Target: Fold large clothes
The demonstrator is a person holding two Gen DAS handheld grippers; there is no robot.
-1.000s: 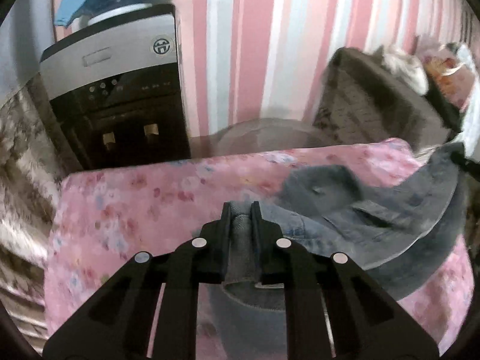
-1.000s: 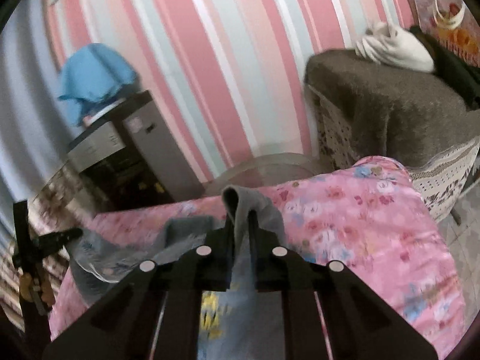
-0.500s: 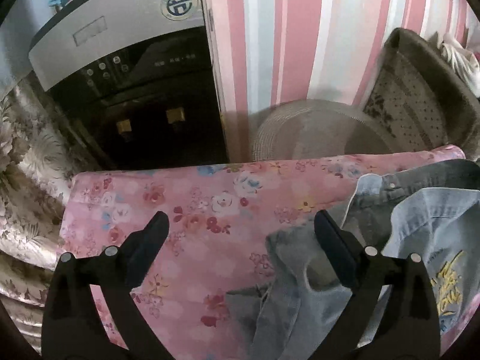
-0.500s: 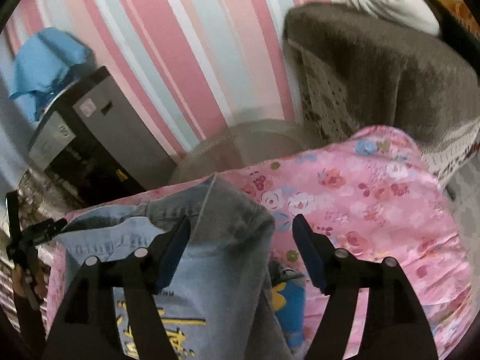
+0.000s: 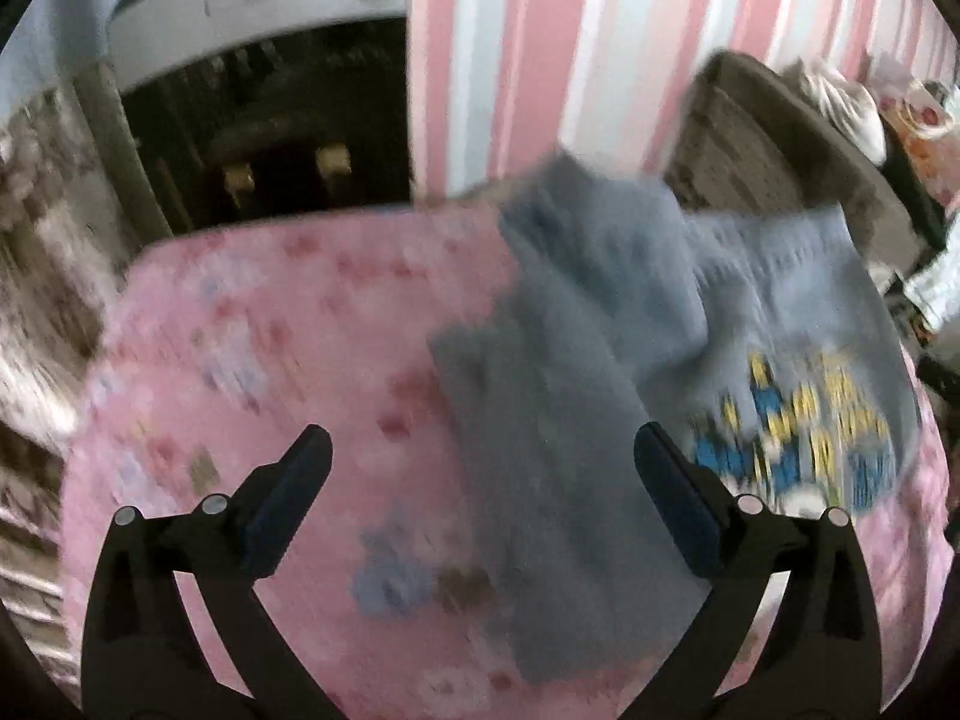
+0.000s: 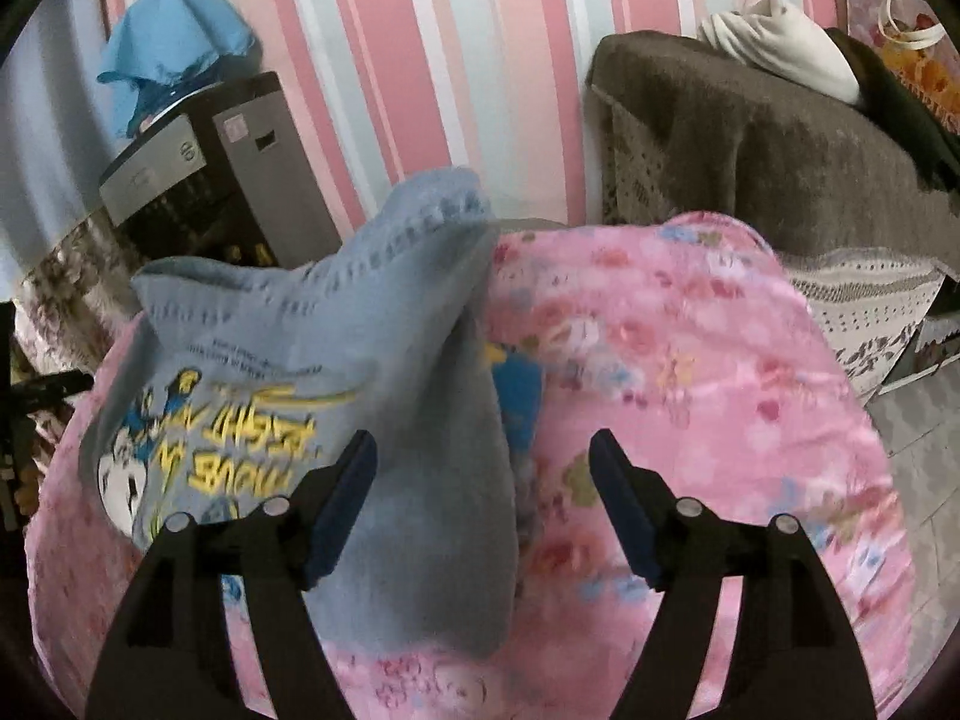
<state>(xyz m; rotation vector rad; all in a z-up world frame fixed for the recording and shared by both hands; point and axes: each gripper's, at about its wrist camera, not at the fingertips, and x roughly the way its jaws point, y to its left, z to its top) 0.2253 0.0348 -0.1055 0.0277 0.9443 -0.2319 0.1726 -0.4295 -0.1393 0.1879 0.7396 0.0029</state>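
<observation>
My left tongs point(image 5: 480, 480) and right tongs point(image 6: 483, 480): both spread, empty. Next: pinch jacket point(image 6: 312, 324) sleeve point(image 6: 432, 510) at 12 o'clock, fold inward, flatten on floral cover point(image 6: 690, 390).

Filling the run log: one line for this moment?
left gripper: open | right gripper: open | denim jacket: lying on floral cover

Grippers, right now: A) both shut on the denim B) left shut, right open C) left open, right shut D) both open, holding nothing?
D: the left gripper and right gripper both show jaws spread wide with nothing between the pads, and the denim jacket lies loose on the pink floral cover.
</observation>
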